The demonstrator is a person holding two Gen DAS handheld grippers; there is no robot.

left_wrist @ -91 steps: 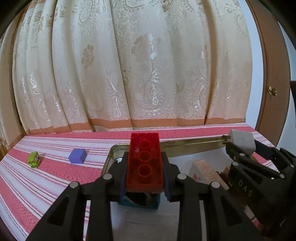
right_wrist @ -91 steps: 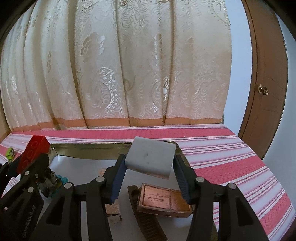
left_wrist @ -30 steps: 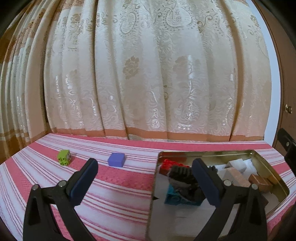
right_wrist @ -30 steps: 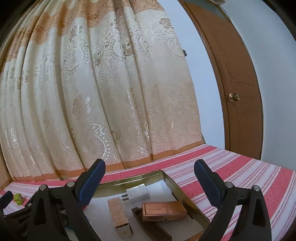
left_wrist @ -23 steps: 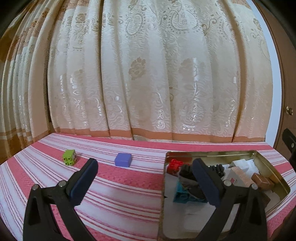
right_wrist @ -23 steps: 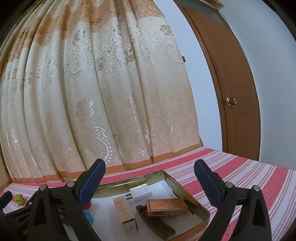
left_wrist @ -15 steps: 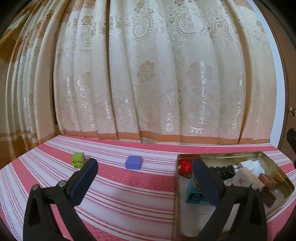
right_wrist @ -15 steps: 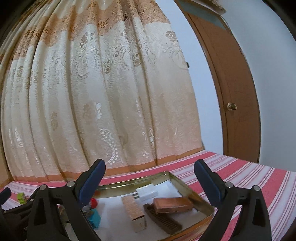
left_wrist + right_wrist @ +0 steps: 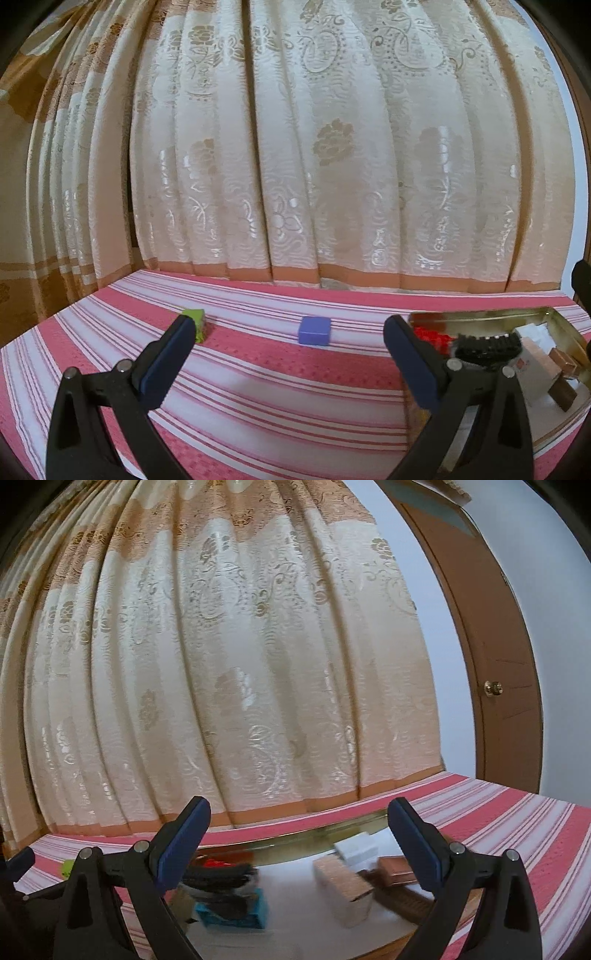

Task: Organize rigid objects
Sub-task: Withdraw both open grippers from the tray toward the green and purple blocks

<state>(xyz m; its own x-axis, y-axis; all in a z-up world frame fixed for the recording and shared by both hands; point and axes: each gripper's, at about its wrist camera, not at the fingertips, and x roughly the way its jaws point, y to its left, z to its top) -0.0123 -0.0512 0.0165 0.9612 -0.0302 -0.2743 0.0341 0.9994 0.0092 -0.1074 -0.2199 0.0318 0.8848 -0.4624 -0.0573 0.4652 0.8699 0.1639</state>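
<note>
Left gripper: the left gripper hangs above the striped cloth with its jaws spread wide and nothing between them.
Right gripper: the right gripper is likewise spread wide and empty, raised over the tin.
Purple cube: the purple cube sits on the red-and-white striped tablecloth, framed between the left gripper's fingers at about 12 o'clock from them, clear of both pads.
Green cube: the green cube lies at 9 o'clock of the purple cube, well apart from it, partly hidden behind the left finger's tip in the left wrist view; a sliver of green also shows at the far left of the right wrist view.
Metal tin: the shallow metal tin rests on the cloth at 3 o'clock of the purple cube, its near part behind the right finger of the left gripper.
Tin contents, left wrist view: a red brick in the far left corner, a black ridged piece beside it, then a tan box and brown blocks toward the right.
Tin contents, right wrist view: a teal block under black parts, the tan box, a white block near the far rim, and a copper-coloured flat case at 3 o'clock of the box; motion blur softens all of them.
Backdrop: a cream patterned curtain hangs behind the table; a brown door stands at the right.
</note>
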